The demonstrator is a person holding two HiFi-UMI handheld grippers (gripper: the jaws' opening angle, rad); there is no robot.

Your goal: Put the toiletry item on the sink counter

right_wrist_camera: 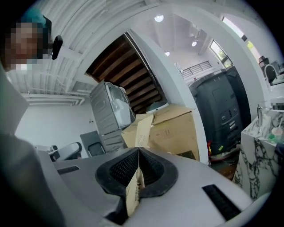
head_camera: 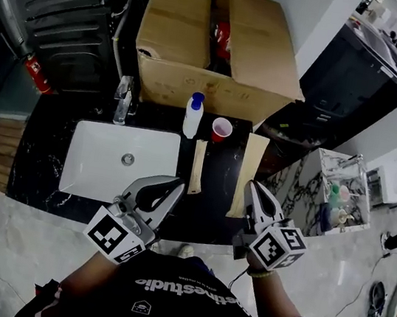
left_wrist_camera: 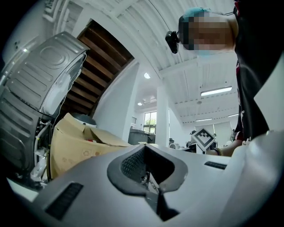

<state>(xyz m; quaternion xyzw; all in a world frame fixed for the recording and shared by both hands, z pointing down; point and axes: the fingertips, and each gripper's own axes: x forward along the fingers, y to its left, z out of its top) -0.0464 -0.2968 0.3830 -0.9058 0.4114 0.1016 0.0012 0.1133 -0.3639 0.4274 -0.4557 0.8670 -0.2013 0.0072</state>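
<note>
My right gripper (right_wrist_camera: 138, 153) is pinching a slim tan carton (right_wrist_camera: 134, 186) edge-on. In the head view it runs up from the jaws over the black table (head_camera: 45, 160), centre-right of frame. My left gripper (left_wrist_camera: 144, 150) is pressed together with nothing in it (lower centre, near the white sink (head_camera: 91, 174)). A second tan carton (head_camera: 197, 167) lies flat just right of the sink.

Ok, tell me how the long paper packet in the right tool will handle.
Packet: probably light, since the right tool holds it pinched near one end. Likely fairly stiff: it juts out straight, not sagging. Flat, so unlikely to roll.
</note>
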